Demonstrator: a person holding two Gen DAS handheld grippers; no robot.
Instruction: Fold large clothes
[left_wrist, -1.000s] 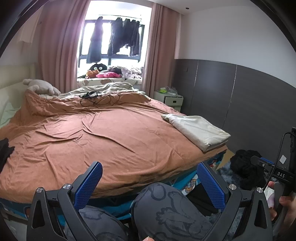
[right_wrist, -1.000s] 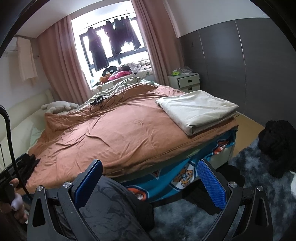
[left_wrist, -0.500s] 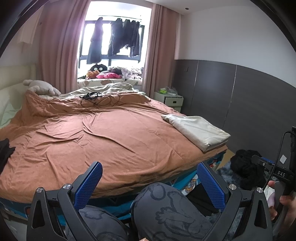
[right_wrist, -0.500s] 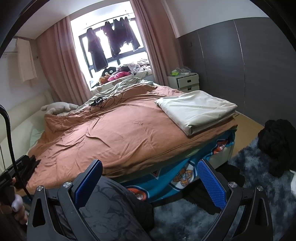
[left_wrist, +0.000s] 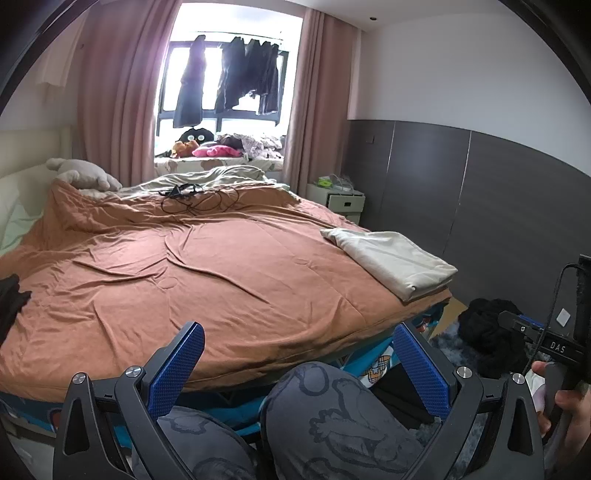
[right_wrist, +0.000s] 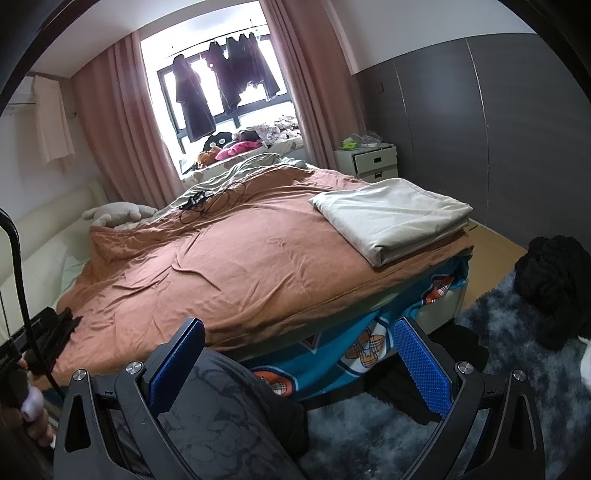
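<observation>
A folded beige cloth lies on the right near corner of the bed, on a rust-brown duvet; it also shows in the right wrist view. A black garment lies at the bed's left edge, also in the right wrist view. A black heap of clothing sits on the floor right of the bed. My left gripper is open and empty, held over my knees short of the bed. My right gripper is open and empty, likewise.
A black cable tangle lies near the head of the bed beside a plush toy. A white nightstand stands by the dark wall panels. A shaggy grey rug covers the floor. My knees are below the grippers.
Both views have shifted only slightly; the left one has tilted a little up. Both grippers stay open and nothing on the bed has moved.
</observation>
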